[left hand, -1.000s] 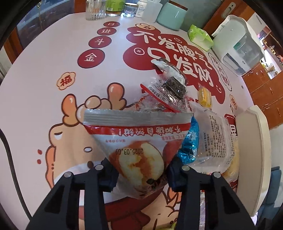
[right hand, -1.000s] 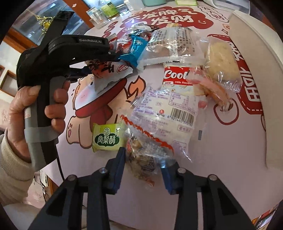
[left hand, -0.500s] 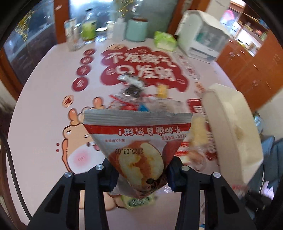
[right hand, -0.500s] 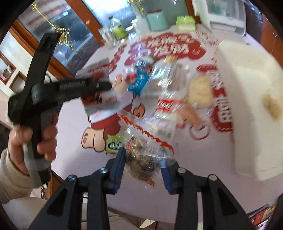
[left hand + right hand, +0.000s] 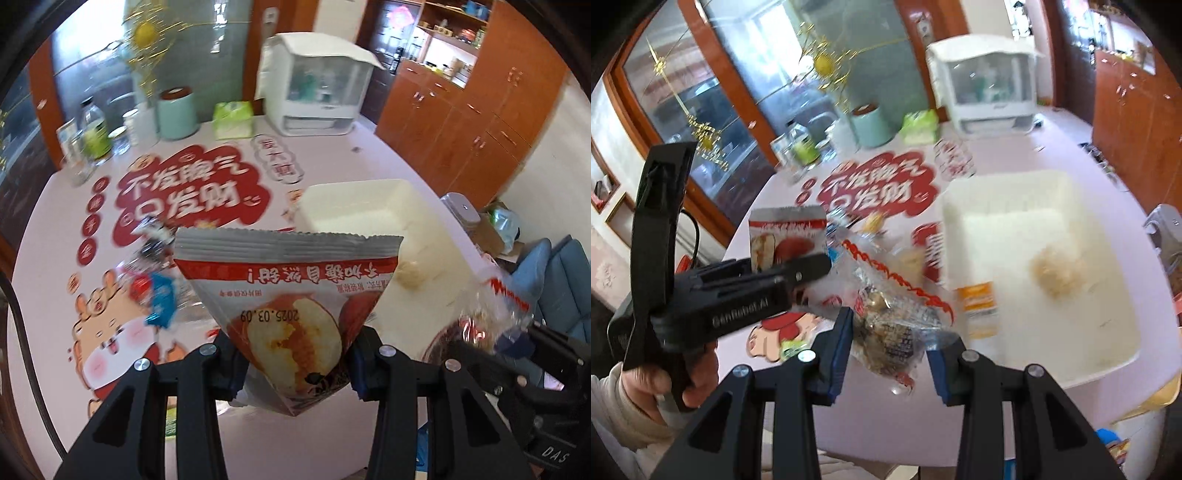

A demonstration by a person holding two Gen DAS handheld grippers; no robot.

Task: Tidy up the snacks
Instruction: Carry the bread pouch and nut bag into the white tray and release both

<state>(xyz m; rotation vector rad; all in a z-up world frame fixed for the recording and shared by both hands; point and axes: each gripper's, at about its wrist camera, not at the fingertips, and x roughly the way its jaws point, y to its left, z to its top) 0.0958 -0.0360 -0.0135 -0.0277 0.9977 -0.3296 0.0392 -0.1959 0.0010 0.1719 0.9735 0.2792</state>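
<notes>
My left gripper [image 5: 293, 363] is shut on a red and silver cake packet [image 5: 288, 295] and holds it high above the table; the packet also shows in the right wrist view [image 5: 786, 236]. My right gripper [image 5: 890, 356] is shut on a clear packet of dark snacks with a red zigzag edge [image 5: 890, 317], also lifted; it appears at the lower right of the left wrist view [image 5: 487, 321]. A white bin [image 5: 1067, 325] stands on the right of the table with one pale snack [image 5: 1058, 275] inside. Several loose snacks [image 5: 159, 295] lie left of the bin.
The pink round table [image 5: 48, 229] carries a red printed mat. At its far edge stand a white appliance [image 5: 314, 85], a green tissue pack [image 5: 233, 119], a mint canister [image 5: 177, 112] and bottles and glasses [image 5: 90, 138]. Wooden cabinets [image 5: 476, 122] line the right.
Both grippers have risen and tilted up with their packets held; the table now sits farther below, and the bin's open inside has come into view.
</notes>
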